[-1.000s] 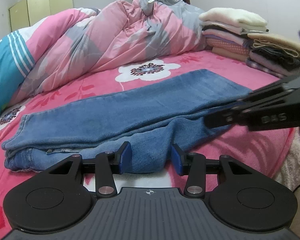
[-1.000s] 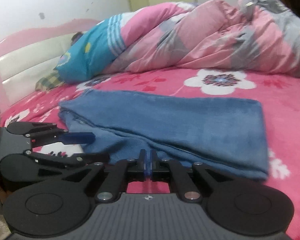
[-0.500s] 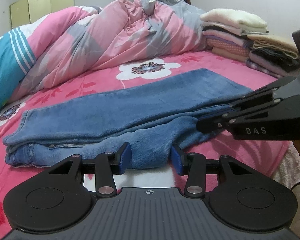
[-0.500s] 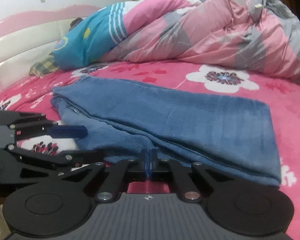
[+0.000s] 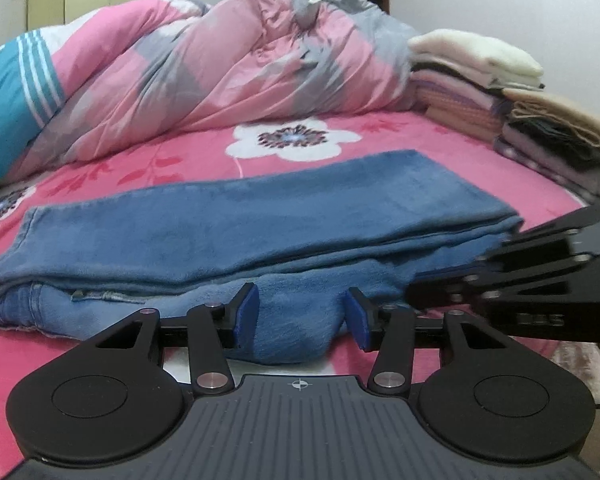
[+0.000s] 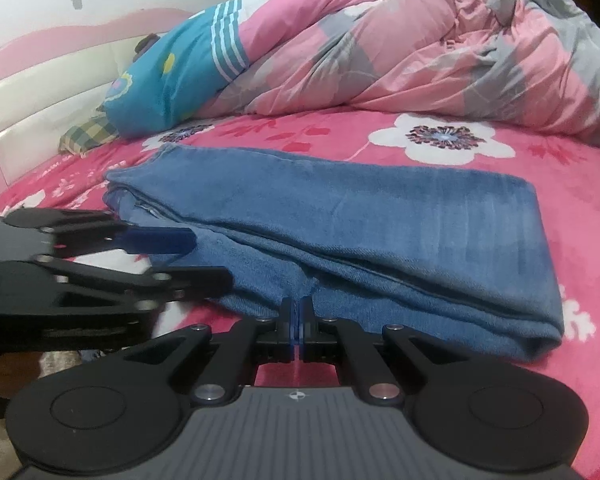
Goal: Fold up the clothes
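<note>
Jeans (image 5: 260,216) lie folded lengthwise on the pink bed (image 6: 560,168), near edge facing both tools. Right tool (image 6: 299,322) is pinched tight on that edge, probably catching denim, though the pads hide it. Left tool (image 5: 298,314) is half-wide, jaws opening around the bulge, not gripping; re-seat it deeper before lifting.

Both views are lit by soft, even indoor light with no single source in sight; the folded blue denim jeans (image 5: 260,220) cast only a faint shadow onto the pink flowered bedsheet (image 5: 380,136). No glare shows on the matte black gripper bodies. Fisheye bending curves the upper corners and darkens the frame edges. In the left wrist view, the black right gripper (image 5: 416,292) at right is motion-blurred; the far bedding is slightly soft.
</note>
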Tool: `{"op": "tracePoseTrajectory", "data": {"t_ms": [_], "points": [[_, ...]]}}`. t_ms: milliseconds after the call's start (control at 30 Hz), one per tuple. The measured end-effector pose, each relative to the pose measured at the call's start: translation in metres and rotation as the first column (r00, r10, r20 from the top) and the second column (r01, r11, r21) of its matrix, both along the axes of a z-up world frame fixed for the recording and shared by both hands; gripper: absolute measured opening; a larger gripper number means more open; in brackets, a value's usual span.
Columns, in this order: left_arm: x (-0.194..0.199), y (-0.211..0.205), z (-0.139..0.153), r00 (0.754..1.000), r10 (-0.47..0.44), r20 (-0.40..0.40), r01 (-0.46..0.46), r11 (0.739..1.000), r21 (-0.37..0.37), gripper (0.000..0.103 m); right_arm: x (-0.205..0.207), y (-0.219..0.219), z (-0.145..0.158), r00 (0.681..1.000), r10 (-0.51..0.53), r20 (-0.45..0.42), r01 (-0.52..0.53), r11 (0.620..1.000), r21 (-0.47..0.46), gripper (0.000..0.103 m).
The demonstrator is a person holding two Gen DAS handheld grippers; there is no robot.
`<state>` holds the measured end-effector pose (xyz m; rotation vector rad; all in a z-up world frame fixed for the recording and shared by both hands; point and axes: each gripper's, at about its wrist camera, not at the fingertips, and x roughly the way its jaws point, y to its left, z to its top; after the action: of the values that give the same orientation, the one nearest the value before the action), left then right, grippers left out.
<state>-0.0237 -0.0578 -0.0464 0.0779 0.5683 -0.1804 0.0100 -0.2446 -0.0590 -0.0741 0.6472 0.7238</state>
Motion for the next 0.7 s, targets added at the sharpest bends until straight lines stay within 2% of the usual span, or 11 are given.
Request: {"op": "tracePoseTrajectory", "data": {"t_ms": [233,333,433,567,600,700], "points": [[-0.003,0.001,-0.002,1.000,-0.012,-0.004,0.012,1.000,0.026,0.049,0.008,-0.017,0.015,0.999,-0.051,-0.006,0.052,0.996,0.073,0.001],[-0.003,0.000,-0.001,1.000,-0.015,-0.008,0.015,0.999,0.033,0.049,0.023,-0.014,0.001,0.996,-0.077,-0.037,0.077,0.997,0.008,0.001],[-0.006,-0.001,-0.002,1.000,-0.019,-0.008,0.019,0.999,0.051,0.050,0.019,-0.022,-0.010,0.997,-0.069,-0.044,0.068,0.998,-0.002,0.000],[-0.008,-0.001,-0.005,1.000,-0.017,-0.005,0.018,0.998,0.053,0.050,0.009,-0.039,-0.009,0.994,-0.081,-0.073,0.081,0.997,-0.007,0.000],[-0.007,-0.002,-0.005,1.000,-0.018,-0.005,0.018,0.998,0.053,0.050,0.007,-0.041,-0.004,0.994,-0.082,-0.067,0.081,0.997,-0.006,0.002],[-0.007,-0.002,-0.005,1.000,-0.020,-0.007,0.020,0.998,0.053,0.051,-0.007,-0.036,0.015,0.998,-0.048,0.039,0.048,0.999,0.006,0.002]]}}
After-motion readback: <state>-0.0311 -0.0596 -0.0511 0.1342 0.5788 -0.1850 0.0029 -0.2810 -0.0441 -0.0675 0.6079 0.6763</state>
